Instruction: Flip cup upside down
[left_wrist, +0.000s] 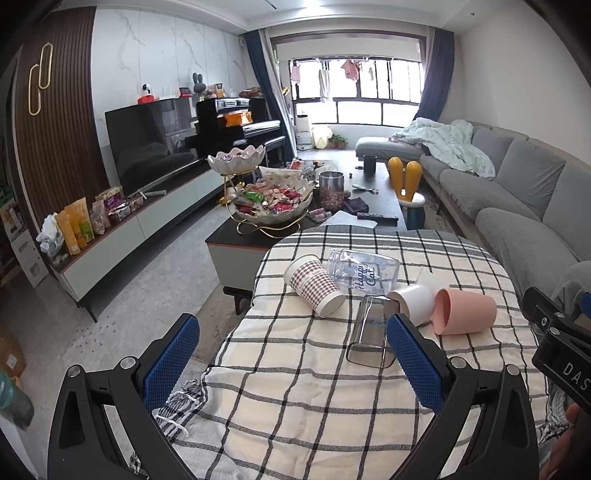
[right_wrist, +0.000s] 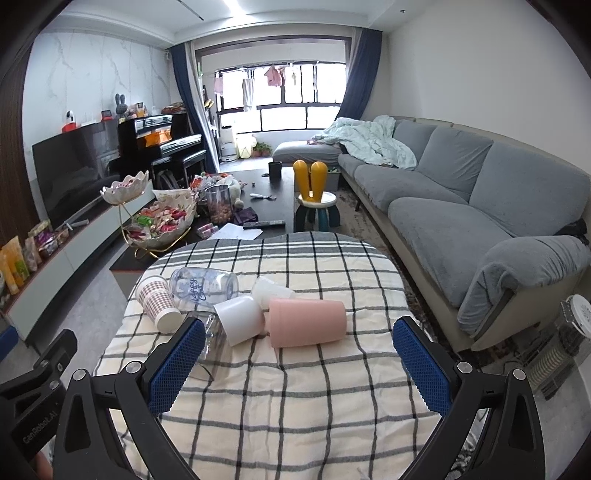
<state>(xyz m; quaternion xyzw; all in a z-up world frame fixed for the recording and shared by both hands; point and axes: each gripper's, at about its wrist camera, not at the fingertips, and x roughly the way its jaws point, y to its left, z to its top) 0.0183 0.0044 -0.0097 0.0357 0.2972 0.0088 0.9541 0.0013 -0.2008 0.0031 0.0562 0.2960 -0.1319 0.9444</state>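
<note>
While both claws hover over the checked tablecloth (right_wrist: 280, 398), every cup on it lies on its side. Biggest is the clear bottle (left_wrist: 364, 271) reading "Happy Cat", then the pink cup (right_wrist: 306, 323), the smoky clear tumbler (left_wrist: 371, 334), the houndstooth paper cup (left_wrist: 314, 284) and the white cup (right_wrist: 240, 319), which touches the pink one. Left gripper (left_wrist: 295, 365) is spread wide, nothing in it; right gripper (right_wrist: 299, 369) is the same, with "GenRobot.AI" printed on the other rig.
</note>
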